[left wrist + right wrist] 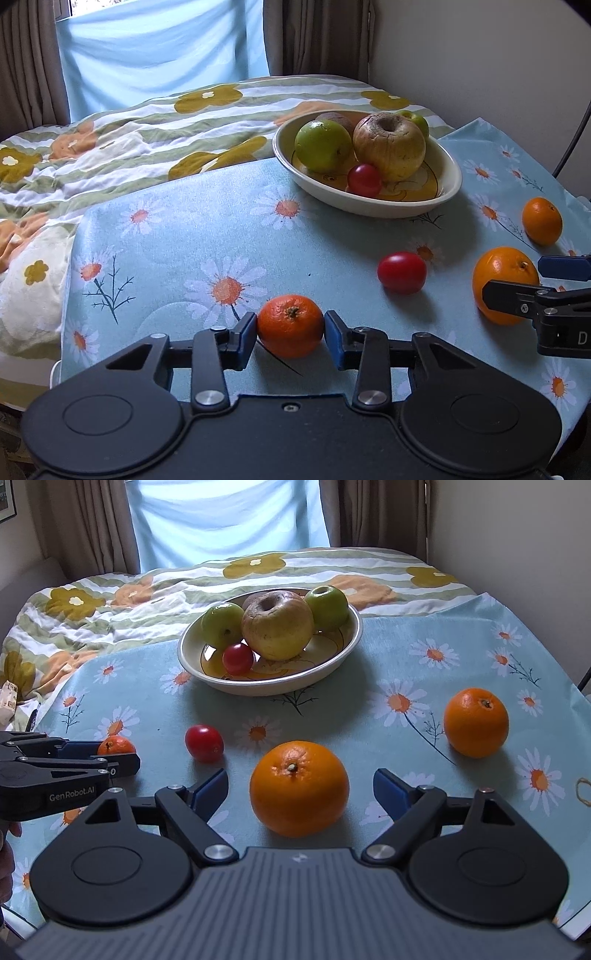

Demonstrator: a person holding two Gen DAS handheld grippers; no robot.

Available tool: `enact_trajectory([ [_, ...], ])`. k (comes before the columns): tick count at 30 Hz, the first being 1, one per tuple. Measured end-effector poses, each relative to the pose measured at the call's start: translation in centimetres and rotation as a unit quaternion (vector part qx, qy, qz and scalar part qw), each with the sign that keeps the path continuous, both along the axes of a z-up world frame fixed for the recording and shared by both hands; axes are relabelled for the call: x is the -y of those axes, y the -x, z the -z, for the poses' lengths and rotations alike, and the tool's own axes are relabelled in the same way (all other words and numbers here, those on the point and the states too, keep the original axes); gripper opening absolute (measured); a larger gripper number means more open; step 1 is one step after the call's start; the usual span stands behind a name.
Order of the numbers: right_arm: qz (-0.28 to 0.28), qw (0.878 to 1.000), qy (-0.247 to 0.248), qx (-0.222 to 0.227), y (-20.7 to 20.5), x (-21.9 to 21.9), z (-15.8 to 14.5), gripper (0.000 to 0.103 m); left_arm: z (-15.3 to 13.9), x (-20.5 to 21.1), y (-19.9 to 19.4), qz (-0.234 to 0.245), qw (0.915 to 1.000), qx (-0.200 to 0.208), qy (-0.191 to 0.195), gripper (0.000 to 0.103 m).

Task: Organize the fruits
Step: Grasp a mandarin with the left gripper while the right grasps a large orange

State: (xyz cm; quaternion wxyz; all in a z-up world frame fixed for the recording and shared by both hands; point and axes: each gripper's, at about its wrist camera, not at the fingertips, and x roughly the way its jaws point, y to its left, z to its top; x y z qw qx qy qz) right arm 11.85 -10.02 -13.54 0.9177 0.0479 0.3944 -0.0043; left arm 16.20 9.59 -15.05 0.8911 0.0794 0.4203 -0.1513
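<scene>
Daisy-print tablecloth [229, 229] lay under both my tools: left gripper [290, 328] pinched the small mandarin [290, 325], right gripper [300, 788] gaped wide around the large orange [299, 788], bowl [332, 653] straight ahead.

Daisy-print tablecloth [424, 657] under bowl [343, 650], oranges [299, 788], tomato [204, 743].

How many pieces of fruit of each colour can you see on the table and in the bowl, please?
Orange: 3, the mandarin in the left claw, a big orange, another orange.
Red: 2, tomato on the cloth, tomato in the bowl.
Green: 2.
Yellow-brown: 1, plus one brownish fruit half hidden.
Total: 9.
</scene>
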Motion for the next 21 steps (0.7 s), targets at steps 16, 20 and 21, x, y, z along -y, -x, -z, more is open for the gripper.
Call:
enact_trajectory([
  [16, -0.013, 1.000, 0.017, -0.010, -1.0, -0.7, 0.7, 0.096, -0.1, -1.1, 2.3, -0.026, 0.9996, -0.002, -0.004, 0.042],
  [20, -0.012, 1.000, 0.018, -0.014, -1.1, -0.6, 1.0, 0.093, -0.3, -1.3, 2.6, -0.035, 0.9994, 0.002, -0.003, 0.042],
  [21, -0.012, 1.000, 0.018, -0.015, -1.1, -0.6, 1.1, 0.089, -0.4, -1.4, 2.7, -0.037, 0.9993, 0.005, -0.003, 0.042],
])
